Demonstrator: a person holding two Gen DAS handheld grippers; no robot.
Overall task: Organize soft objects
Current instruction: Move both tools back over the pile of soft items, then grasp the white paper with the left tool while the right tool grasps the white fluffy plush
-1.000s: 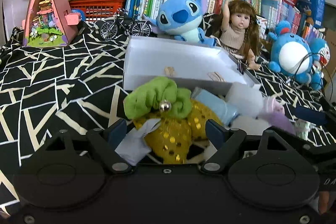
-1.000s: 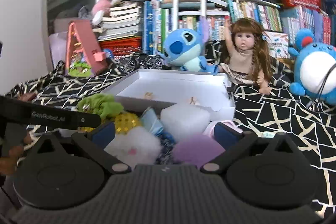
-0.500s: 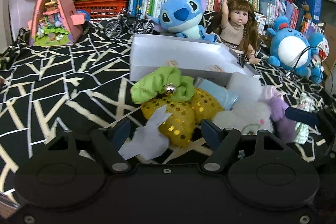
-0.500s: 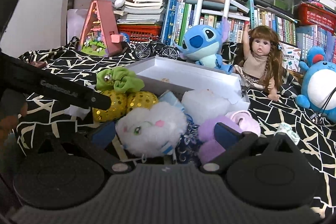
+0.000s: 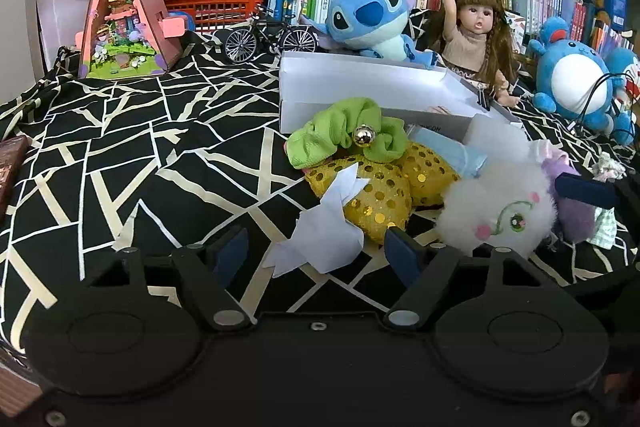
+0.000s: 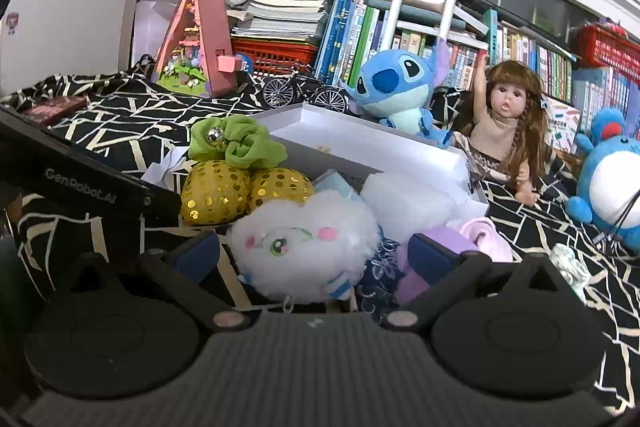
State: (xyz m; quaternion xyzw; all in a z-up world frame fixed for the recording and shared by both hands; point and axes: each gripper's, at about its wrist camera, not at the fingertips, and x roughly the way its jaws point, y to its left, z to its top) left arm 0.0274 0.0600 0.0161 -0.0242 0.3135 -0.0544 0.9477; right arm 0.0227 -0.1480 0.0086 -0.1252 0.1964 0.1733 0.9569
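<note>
A pile of soft things lies in front of a white open box (image 5: 360, 87) (image 6: 360, 143): a green scrunchie with a bell (image 5: 348, 139) (image 6: 240, 143), a gold sequin bow (image 5: 384, 187) (image 6: 224, 191), a white fluffy plush (image 5: 500, 211) (image 6: 304, 243), a white foam block (image 6: 404, 199), purple and pink soft items (image 6: 472, 239). A white paper scrap (image 5: 324, 231) lies between my left gripper's (image 5: 316, 255) open fingers. My right gripper (image 6: 316, 255) is open, its fingers on either side of the white plush.
A blue Stitch plush (image 5: 372, 19), a doll (image 5: 476, 39), a blue round plush (image 5: 572, 83), a toy bicycle (image 5: 268, 35) and a pink triangular toy house (image 5: 124, 15) stand behind the box before bookshelves. Black patterned cloth (image 5: 140, 155) covers the surface.
Both grippers have pulled back and risen from the pile. The white plush has come into full view between the right fingers; the paper scrap now lies between the left fingers.
</note>
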